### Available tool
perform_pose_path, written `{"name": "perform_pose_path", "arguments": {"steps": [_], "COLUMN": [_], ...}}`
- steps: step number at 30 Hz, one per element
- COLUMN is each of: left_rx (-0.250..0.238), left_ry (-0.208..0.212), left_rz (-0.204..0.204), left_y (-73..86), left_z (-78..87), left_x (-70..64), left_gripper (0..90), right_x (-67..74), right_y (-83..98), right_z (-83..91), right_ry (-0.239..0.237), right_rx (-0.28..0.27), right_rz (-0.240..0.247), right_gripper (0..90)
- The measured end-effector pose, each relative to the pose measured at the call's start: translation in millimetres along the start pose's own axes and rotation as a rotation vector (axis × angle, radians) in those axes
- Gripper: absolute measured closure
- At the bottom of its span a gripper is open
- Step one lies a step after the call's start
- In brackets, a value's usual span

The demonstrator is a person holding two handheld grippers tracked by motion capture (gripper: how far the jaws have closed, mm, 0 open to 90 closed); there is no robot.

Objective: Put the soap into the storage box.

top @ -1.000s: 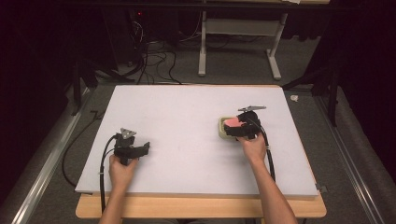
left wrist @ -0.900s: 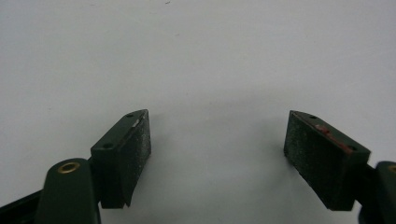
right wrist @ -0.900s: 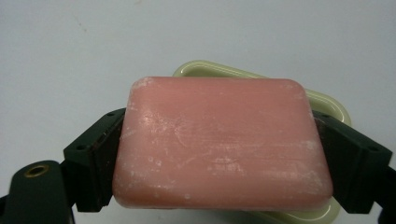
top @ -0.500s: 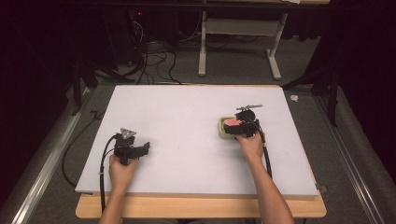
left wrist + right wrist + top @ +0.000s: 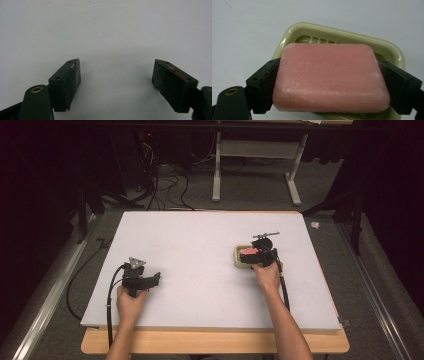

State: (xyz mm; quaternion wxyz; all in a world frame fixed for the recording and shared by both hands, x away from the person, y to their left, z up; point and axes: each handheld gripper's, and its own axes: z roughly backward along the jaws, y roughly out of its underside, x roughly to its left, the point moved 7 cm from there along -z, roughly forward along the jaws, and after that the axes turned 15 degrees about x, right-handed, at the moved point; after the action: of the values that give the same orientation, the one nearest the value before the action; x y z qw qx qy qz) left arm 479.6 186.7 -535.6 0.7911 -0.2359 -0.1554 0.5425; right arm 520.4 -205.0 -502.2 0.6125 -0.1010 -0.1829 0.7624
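Pink and rectangular, the bar of soap (image 5: 331, 78) sits clamped between the jaws of your right hand-held gripper (image 5: 332, 83), one black pad pressed against each short end. It lies over the pale green plastic soap dish (image 5: 342, 33), whose slotted floor shows just behind it. From the high view, that dish (image 5: 239, 259) rests on the white table (image 5: 200, 245) at about three o'clock from the table's centre, your right hand-held gripper (image 5: 262, 256) over it. Your left hand-held gripper (image 5: 116, 82) has its jaws wide apart over bare table, at about eight o'clock from the centre (image 5: 141, 281).
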Motion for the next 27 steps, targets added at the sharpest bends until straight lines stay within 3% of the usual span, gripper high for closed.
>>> {"name": "perform_pose_path", "arguments": {"steps": [16,27], "left_rx": [-0.002,-0.002], "left_ry": [0.002,0.002], "left_rz": [0.005,0.005], "left_y": [-0.2,-0.2], "left_z": [-0.3,-0.3], "left_x": [0.3,0.3], "left_gripper": [23.5,23.6], "right_x": [-0.2,-1.1], "right_y": [-2.1,-2.5], "right_z": [4.1,11.5], "right_ry": [-0.008,0.007], "right_rx": [-0.026,-0.055], "right_rz": [-0.017,0.001], "right_gripper": [13.0,12.6]}}
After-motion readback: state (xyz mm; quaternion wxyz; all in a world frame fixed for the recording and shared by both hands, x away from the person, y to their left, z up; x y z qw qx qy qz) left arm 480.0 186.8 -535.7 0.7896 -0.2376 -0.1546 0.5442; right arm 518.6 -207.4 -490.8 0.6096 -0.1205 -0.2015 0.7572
